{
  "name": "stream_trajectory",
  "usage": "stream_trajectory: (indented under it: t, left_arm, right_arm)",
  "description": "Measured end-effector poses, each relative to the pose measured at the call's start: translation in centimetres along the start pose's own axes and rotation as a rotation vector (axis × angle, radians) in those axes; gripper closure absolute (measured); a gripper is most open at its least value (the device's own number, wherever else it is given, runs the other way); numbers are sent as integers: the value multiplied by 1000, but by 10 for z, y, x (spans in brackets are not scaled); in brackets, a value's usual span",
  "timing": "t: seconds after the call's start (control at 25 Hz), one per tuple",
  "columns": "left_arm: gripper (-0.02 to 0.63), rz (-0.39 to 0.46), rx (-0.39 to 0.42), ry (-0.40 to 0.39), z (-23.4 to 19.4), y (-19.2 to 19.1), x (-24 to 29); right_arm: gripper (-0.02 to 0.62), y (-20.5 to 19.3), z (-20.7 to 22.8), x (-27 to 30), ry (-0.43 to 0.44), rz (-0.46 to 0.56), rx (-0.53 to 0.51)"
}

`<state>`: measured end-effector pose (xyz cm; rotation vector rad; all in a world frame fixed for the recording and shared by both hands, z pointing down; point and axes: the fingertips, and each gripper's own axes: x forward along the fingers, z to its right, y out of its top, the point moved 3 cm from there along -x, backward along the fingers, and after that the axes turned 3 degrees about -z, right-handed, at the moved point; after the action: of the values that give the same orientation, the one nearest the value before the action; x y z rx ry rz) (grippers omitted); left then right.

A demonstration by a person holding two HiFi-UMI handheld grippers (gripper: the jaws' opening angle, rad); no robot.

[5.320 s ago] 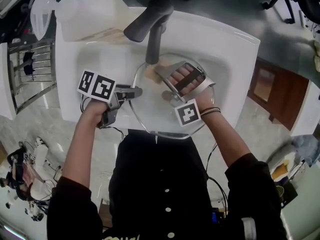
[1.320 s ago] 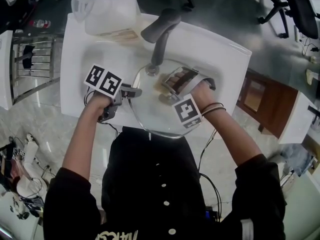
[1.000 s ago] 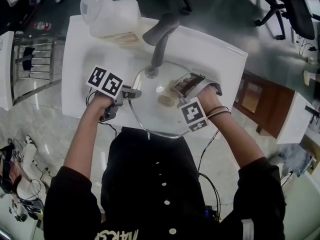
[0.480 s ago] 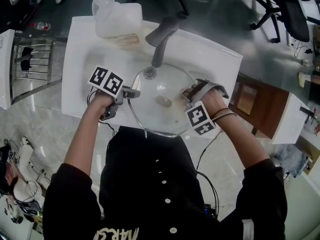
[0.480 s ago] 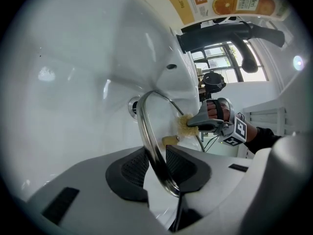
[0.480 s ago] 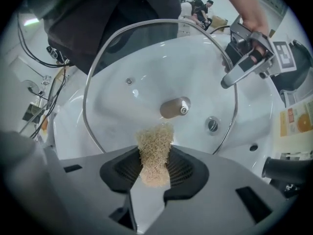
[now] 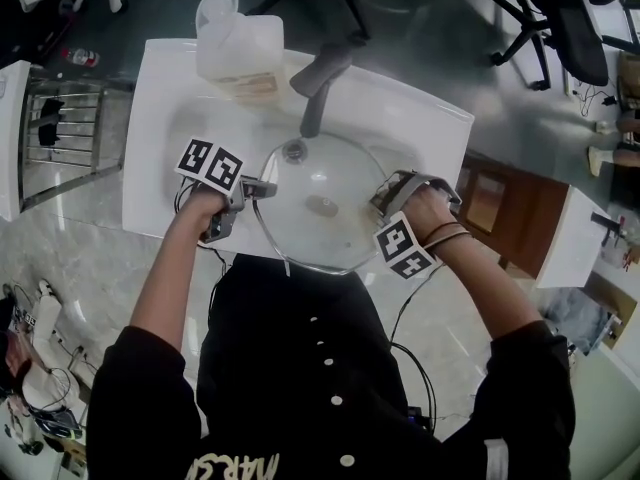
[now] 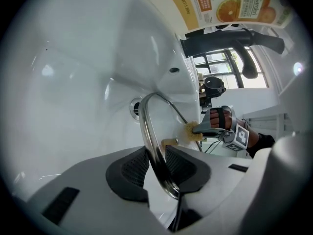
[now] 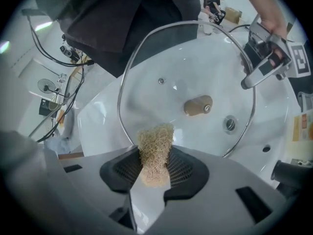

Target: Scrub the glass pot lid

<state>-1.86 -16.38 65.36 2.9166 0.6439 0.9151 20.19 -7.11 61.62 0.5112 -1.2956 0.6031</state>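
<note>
We hold lid [image 7: 312, 230] in sink [image 7: 150, 168].
Left gripper [image 7: 262, 186], jaws just closing further, clamps its rim; right gripper [image 7: 390, 192] pinches sponge [image 9: 155, 151]; jug [image 7: 240, 48] label [image 8: 230, 3] shows oranges, print unreadable.

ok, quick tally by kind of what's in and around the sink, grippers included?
grippers: 2 (left gripper, right gripper)
glass pot lid: 1
scrub pad: 1
faucet: 1
jug: 1
sink: 1
total: 7
</note>
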Motion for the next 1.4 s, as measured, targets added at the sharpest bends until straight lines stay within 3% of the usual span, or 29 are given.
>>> stream_trajectory:
  t: [0.2,0.4,0.52,0.72,0.8,1.16,1.4]
  left_arm:
    - [488,26,-26,0,1,1,0]
    - [498,44,-53,-1,2,2,-1]
    - [500,46,-53,2,1,3,-1]
    - [500,45,-56,-1,0,2,-2]
    - [502,41,-63,-10,0,2,-1]
    - [514,36,-100,-27,-1,4,-1]
    - [517,48,-104,-21,0,4,0]
  right_arm:
    - [445,1,-8,-3,39,0,-32]
    - [445,0,0,-7,-47,-11,-15]
    - [443,8,25,-17,-213,28,67]
    - [442,57,94,-52,-645,190,277]
    - [442,71,112,-59,-733,223,326]
    - [442,98,152,-56,-799,284,424]
    - [443,104,150,-52,-782,287,432]
